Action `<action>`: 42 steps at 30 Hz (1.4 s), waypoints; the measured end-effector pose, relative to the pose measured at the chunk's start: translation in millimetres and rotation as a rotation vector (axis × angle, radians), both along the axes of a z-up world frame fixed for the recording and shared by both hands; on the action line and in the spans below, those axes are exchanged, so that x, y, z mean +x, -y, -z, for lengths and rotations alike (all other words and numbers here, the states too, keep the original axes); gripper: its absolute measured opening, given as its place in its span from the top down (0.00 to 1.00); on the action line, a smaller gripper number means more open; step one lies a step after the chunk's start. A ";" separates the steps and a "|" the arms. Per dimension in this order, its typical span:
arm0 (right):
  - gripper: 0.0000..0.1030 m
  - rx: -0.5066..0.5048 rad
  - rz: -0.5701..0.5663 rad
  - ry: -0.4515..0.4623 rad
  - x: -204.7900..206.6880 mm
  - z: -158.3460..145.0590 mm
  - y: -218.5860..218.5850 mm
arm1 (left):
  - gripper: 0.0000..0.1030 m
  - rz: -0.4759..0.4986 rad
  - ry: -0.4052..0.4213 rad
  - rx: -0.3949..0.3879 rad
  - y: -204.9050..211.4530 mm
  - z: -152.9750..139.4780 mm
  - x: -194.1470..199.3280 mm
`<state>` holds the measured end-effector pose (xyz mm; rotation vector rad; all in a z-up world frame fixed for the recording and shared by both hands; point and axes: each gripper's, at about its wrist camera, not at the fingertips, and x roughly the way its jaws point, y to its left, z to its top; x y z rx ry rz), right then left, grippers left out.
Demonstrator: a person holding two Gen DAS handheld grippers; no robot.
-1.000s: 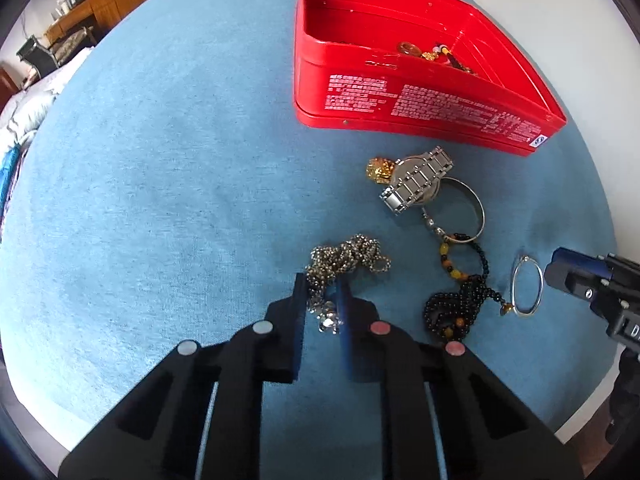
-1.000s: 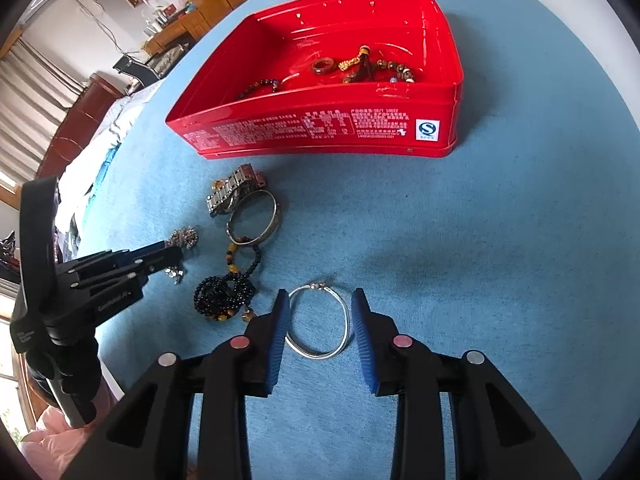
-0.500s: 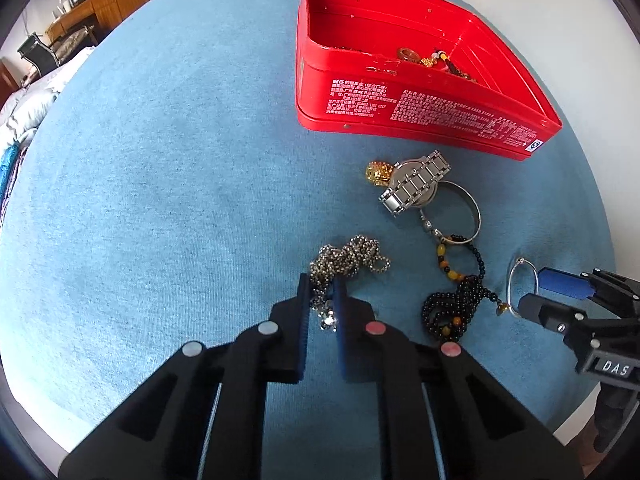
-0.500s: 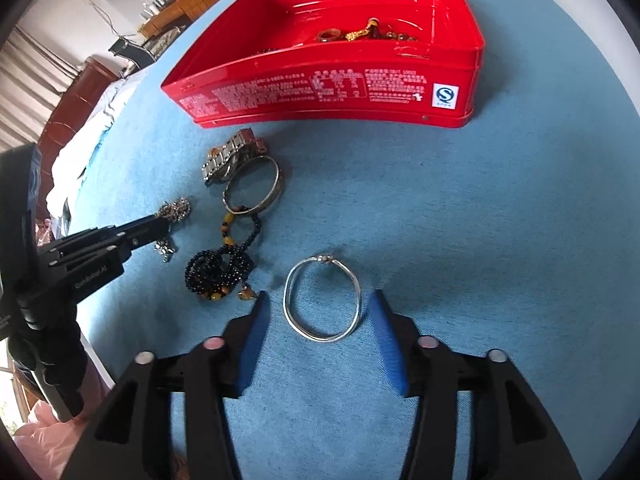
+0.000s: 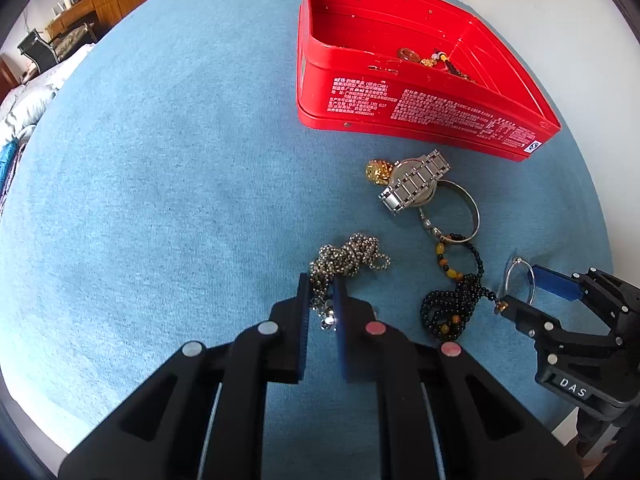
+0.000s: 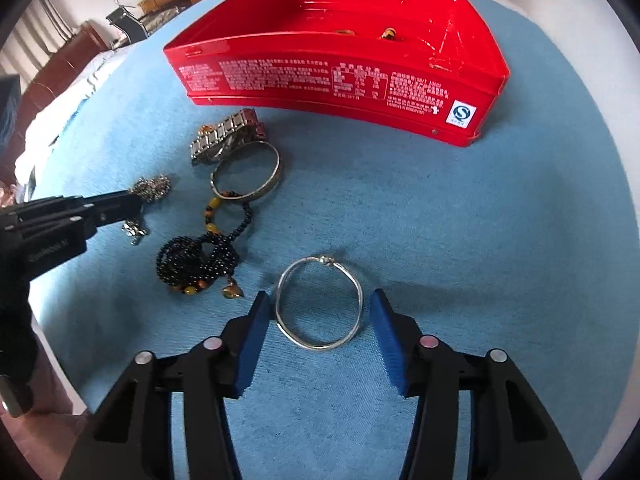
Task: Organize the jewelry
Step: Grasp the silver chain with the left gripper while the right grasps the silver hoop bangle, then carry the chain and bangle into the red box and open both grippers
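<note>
A red tin (image 5: 420,108) (image 6: 340,80) stands on the blue cloth with a few pieces of jewelry inside. My left gripper (image 5: 321,284) is shut on one end of a silver ball-chain necklace (image 5: 348,258) that lies on the cloth. My right gripper (image 6: 318,300) is open, its blue fingers either side of a thin silver bangle (image 6: 320,304) lying flat. The right gripper also shows in the left wrist view (image 5: 520,288), around the bangle (image 5: 519,280).
Between the tin and the grippers lie a steel watch (image 5: 416,188), a gold charm (image 5: 378,172), a wide silver bangle (image 6: 248,176) and a black bead strand with amber beads (image 6: 200,256). The round table's edge runs close behind both grippers.
My right gripper has opened wider around the thin bangle and dropped lower to the cloth. My left gripper has closed on the chain necklace and stayed in place.
</note>
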<state>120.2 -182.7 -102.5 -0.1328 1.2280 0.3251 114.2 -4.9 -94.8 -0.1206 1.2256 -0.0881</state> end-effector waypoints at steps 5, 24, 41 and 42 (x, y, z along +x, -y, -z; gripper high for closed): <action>0.56 0.023 0.015 -0.009 -4.3 -3.1 2.7 | 0.91 0.004 0.000 -0.010 -1.0 -1.4 -1.9; 0.56 0.102 0.024 0.038 -12.0 -39.6 12.8 | 0.91 0.011 0.112 -0.038 -10.0 -49.7 -24.5; 0.56 0.130 0.034 0.086 5.4 -80.6 16.8 | 0.91 0.030 0.206 -0.049 -2.8 -96.0 -22.7; 0.56 0.131 0.035 0.086 8.8 -82.4 16.9 | 0.91 0.034 0.209 -0.051 -1.7 -98.6 -21.1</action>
